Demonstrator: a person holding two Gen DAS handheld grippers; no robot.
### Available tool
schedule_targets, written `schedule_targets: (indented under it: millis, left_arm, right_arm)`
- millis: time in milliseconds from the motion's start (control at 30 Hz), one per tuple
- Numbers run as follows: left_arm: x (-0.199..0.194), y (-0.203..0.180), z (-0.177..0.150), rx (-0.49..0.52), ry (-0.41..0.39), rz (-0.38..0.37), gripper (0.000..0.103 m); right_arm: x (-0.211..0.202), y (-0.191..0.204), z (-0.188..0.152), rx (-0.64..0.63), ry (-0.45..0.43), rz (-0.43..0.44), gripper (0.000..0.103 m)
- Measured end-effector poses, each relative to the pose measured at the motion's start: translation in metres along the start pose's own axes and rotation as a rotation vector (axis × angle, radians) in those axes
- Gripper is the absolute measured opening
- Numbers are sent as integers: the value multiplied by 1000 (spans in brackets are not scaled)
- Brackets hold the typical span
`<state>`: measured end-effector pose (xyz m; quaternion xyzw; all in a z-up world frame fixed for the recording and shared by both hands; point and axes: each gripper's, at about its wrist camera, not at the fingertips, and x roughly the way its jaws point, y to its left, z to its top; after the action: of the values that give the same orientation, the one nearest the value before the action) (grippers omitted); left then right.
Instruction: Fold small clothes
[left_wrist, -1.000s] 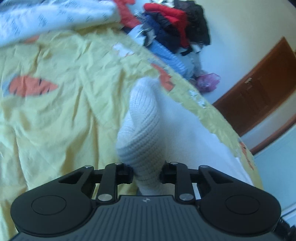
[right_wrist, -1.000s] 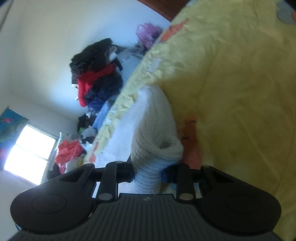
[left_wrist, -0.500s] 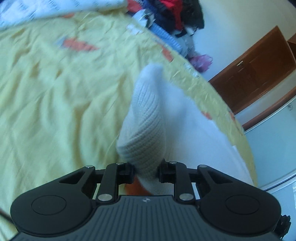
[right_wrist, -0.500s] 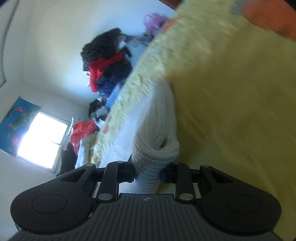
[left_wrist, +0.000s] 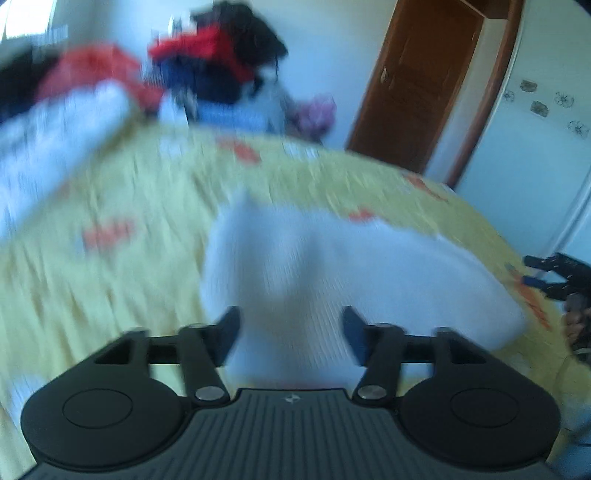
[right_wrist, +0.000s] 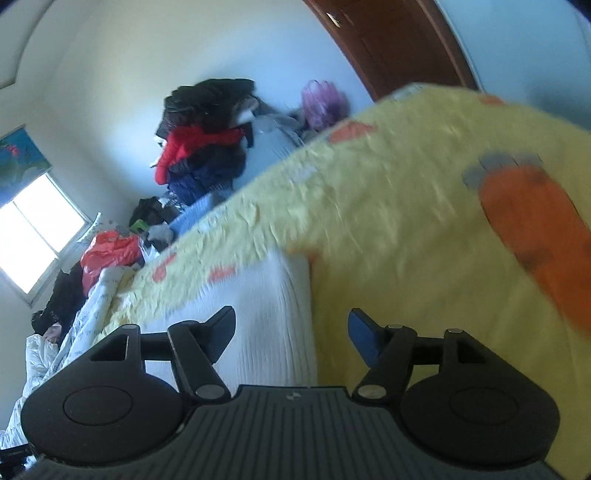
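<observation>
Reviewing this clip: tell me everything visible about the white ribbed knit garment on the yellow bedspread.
The white ribbed knit garment looks soft and thick, with fine parallel ribs. It lies on the yellow bedspread with orange carrot prints, folded over, with one straight edge clear in the right wrist view. The left view is motion-blurred, so finer detail is lost. The left gripper and right gripper both have jaws opening, the garment lying between the fingers with no pad pressing it. Nothing else touches it.

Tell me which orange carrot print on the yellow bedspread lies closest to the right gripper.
The big carrot print with the grey top, right of the right gripper; the other orange prints sit farther off, smaller, beyond the white knit garment.
</observation>
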<state>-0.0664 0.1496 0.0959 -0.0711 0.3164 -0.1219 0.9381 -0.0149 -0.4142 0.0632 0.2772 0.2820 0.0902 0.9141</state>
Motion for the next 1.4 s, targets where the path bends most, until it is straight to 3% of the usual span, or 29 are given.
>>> schedule_targets:
  millis: [100, 167, 367, 433, 467, 500, 533, 567, 600, 700, 767, 900, 1000, 1033, 1067, 1133, 1233, 1300, 1400]
  left_arm:
    - [40, -7, 31, 84, -43, 186, 79]
    - [80, -7, 49, 98, -9, 240, 79]
    - [171, -2, 69, 21, 177, 212, 78]
    - [187, -7, 67, 45, 197, 220, 69]
    - [192, -8, 65, 54, 207, 238, 59]
    - [197, -8, 64, 62, 209, 261, 40]
    - [201, -4, 66, 59, 201, 267, 32]
    - [201, -2, 68, 48, 190, 259, 26]
    - [198, 0, 69, 29, 167, 260, 18]
    - [189, 1, 70, 24, 86, 302, 16]
    - [198, 3, 65, 14, 113, 329, 16]
    - [200, -4, 58, 41, 90, 389, 21]
    - [184, -17, 58, 110, 61, 394, 28]
    - [177, -22, 59, 136, 43, 409, 28]
    - [168, -27, 60, 156, 18, 417, 28]
    - [153, -36, 65, 157, -35, 398, 28]
    - [157, -52, 72, 127, -51, 314, 41]
    - [179, -63, 69, 140, -7, 290, 45]
    - [217, -60, 54, 114, 127, 277, 48]
  right_arm:
    - [49, 8, 31, -58, 47, 4, 70]
    - [84, 11, 46, -100, 95, 1, 69]
    - [176, 35, 60, -244, 258, -81, 67]
    - [192, 34, 56, -252, 312, -85, 67]
    - [202, 33, 54, -244, 363, -70, 67]
    - [207, 34, 50, -245, 377, -64, 64]
    - [209, 35, 48, -247, 374, -54, 50]
    - [209, 35, 48, -242, 375, -34, 21]
    - [207, 37, 51, -228, 360, -24, 18]
    - [186, 44, 60, -226, 204, 20, 16]
    - [184, 38, 62, -195, 122, -2, 15]
    - [205, 28, 43, -206, 193, -86, 16]
    - [191, 34, 42, -207, 150, -115, 43]
    - [182, 36, 45, -201, 121, -118, 60]
    - [169, 37, 47, -200, 72, -111, 65]
    - [146, 44, 49, -177, -14, -61, 65]
    - [139, 61, 44, -174, -7, 5, 68]
    - [150, 74, 30, -233, 29, -4, 69]
    - [175, 72, 7, -264, 113, -60, 69]
